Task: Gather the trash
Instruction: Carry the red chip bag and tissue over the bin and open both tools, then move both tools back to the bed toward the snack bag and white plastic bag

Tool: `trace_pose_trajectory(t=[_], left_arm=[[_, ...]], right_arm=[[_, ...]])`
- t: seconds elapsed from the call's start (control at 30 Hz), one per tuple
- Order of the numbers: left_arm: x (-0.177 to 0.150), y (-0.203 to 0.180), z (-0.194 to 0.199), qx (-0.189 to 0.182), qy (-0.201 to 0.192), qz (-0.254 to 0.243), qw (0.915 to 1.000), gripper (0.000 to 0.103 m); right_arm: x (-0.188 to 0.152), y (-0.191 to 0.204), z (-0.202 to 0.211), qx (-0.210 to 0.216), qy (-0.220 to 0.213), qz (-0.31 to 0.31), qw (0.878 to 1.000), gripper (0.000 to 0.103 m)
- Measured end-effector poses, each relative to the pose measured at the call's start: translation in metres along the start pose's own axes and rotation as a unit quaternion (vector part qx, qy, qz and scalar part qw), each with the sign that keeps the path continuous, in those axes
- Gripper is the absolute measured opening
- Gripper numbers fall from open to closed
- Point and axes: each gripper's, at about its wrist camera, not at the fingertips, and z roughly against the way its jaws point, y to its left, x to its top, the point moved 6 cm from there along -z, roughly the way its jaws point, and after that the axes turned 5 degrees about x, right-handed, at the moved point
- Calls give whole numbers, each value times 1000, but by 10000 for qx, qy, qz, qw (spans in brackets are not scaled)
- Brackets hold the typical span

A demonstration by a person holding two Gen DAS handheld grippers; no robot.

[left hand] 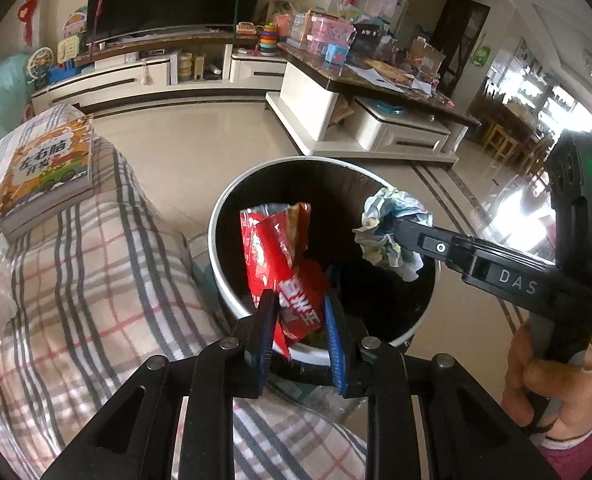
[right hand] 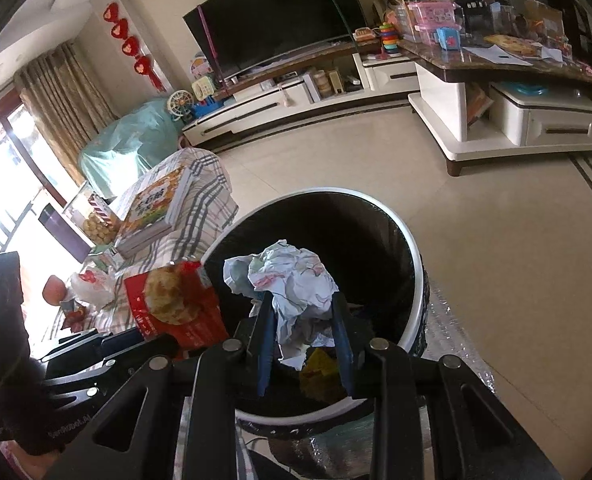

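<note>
A round bin with a white rim (left hand: 215,248) (right hand: 416,268) and a black liner stands on the floor below both grippers. My left gripper (left hand: 300,300) is shut on a red snack wrapper (left hand: 273,248), which stands up over the bin's mouth. The same wrapper (right hand: 175,304) shows at the left of the right wrist view. My right gripper (right hand: 302,300) is shut on a crumpled ball of white paper (right hand: 291,280), also above the bin's opening. In the left wrist view, that paper ball (left hand: 392,236) hangs at the tip of the right gripper (left hand: 402,234) over the bin's right side.
Yellow trash (right hand: 320,372) lies inside the bin. A plaid-covered surface (left hand: 95,280) left of the bin carries a colourful book (left hand: 47,168) and a white plastic bag (right hand: 91,284). A cluttered coffee table (left hand: 336,80) and TV stand (left hand: 155,76) stand behind. A person's hand (left hand: 544,376) grips the right tool.
</note>
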Motion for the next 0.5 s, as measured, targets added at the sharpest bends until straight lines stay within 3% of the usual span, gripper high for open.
trace_pose_trajectory(t=[0.2,0.3,0.5], left_arm=[[3,-3,-5,4,11,45,10000,30],[0,0,1,3,-73,98,9999,46],[-15,19,14,15,-200,316,9993,51]], right_arm=[[1,-7,-9,38,122,-123,9998,36],[1,-10,-8,87,109,-208,9997,43],[-2,-7,-3,157,29,-263,9995,46]])
